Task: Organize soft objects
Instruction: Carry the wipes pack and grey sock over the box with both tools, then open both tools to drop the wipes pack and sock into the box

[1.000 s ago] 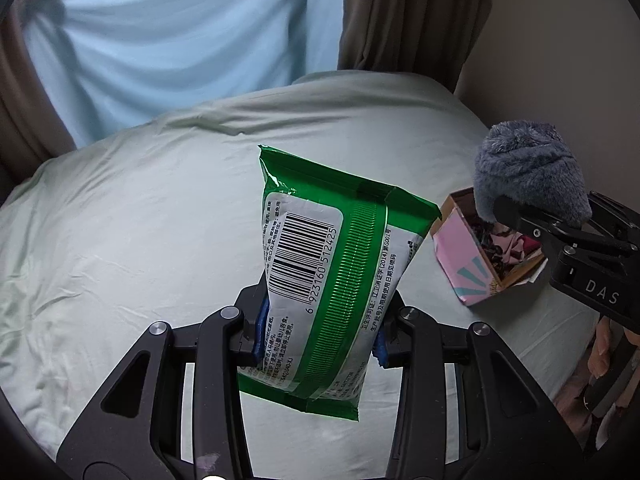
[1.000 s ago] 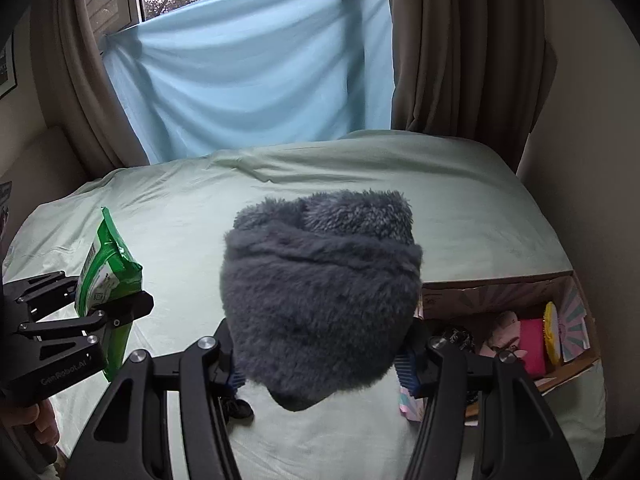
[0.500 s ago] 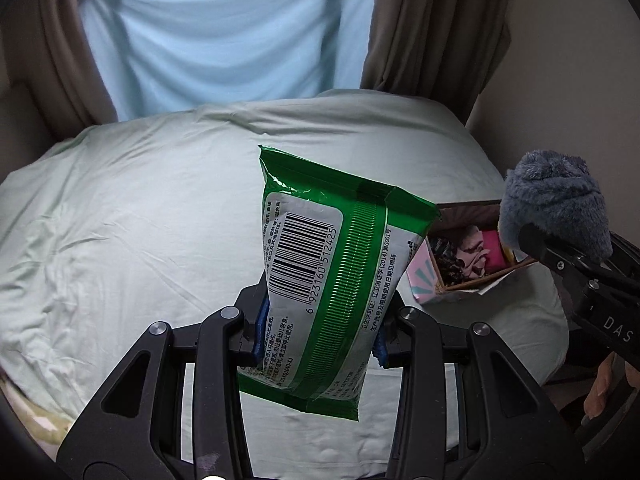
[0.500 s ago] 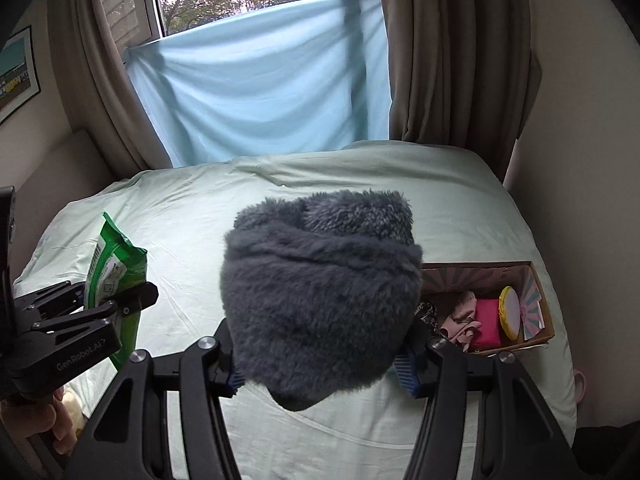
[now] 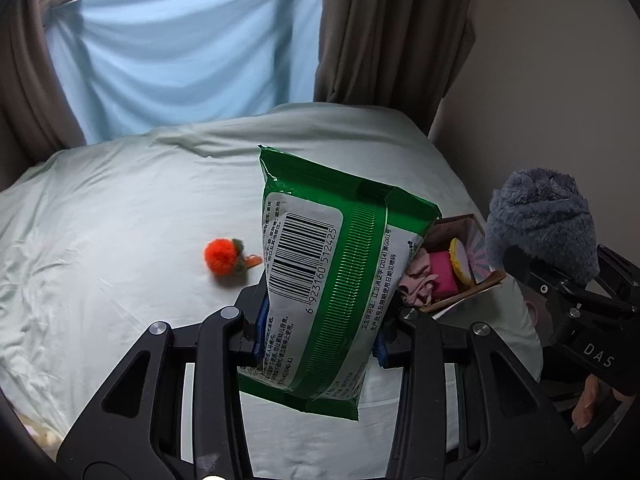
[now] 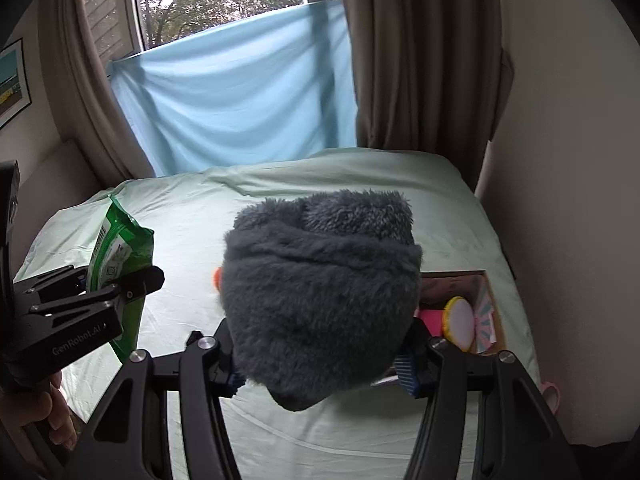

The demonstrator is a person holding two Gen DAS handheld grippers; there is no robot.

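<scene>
Both grippers had risen above the bed (image 5: 120, 208), revealing an orange pompom (image 5: 221, 255). Left gripper (image 5: 320, 344) clenched the upright wipes pack (image 5: 332, 272); right gripper (image 6: 320, 368) clenched the grey plush (image 6: 320, 292), nearer the box (image 6: 486, 308) at lower right.

Blue sheet (image 6: 236, 104) — brown curtains (image 6: 420, 52).
</scene>
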